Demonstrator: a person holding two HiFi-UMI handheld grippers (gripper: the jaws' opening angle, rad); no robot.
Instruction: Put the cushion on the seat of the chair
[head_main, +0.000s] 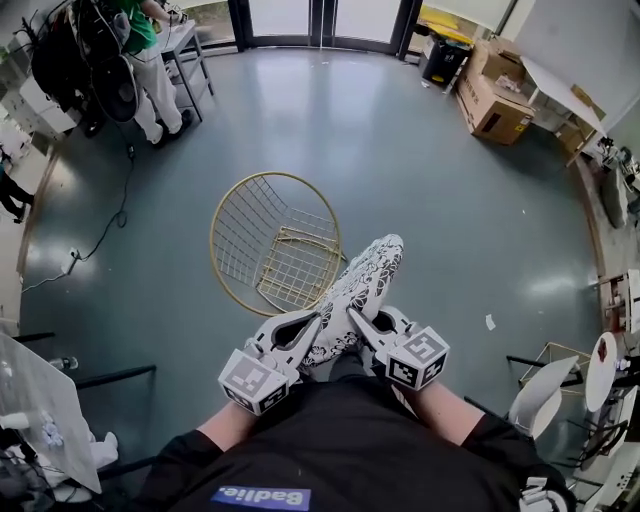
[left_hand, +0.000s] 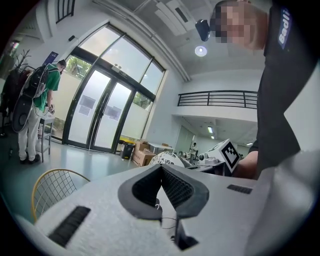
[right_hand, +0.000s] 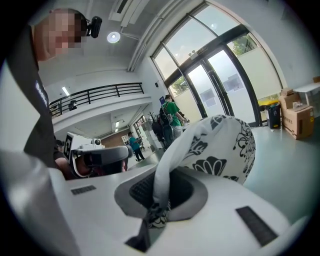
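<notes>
A black-and-white flower-print cushion (head_main: 362, 285) hangs between my two grippers above the floor. The right gripper (head_main: 355, 322) is shut on its near edge; in the right gripper view the cloth (right_hand: 220, 145) bulges up out of the shut jaws (right_hand: 160, 197). The left gripper (head_main: 312, 332) grips the cushion's lower left edge. In the left gripper view its jaws (left_hand: 161, 175) are shut on a thin white strip with loose threads, and the cushion (left_hand: 164, 158) shows just beyond. A gold wire chair (head_main: 275, 243) with a round back and an empty seat stands just ahead and left of the cushion.
A person in a green top (head_main: 150, 60) stands at a table at the back left. Cardboard boxes (head_main: 492, 100) sit at the back right. A cable (head_main: 110, 225) runs over the floor on the left. White furniture (head_main: 545, 390) crowds the right edge. Glass doors (head_main: 320, 20) are beyond.
</notes>
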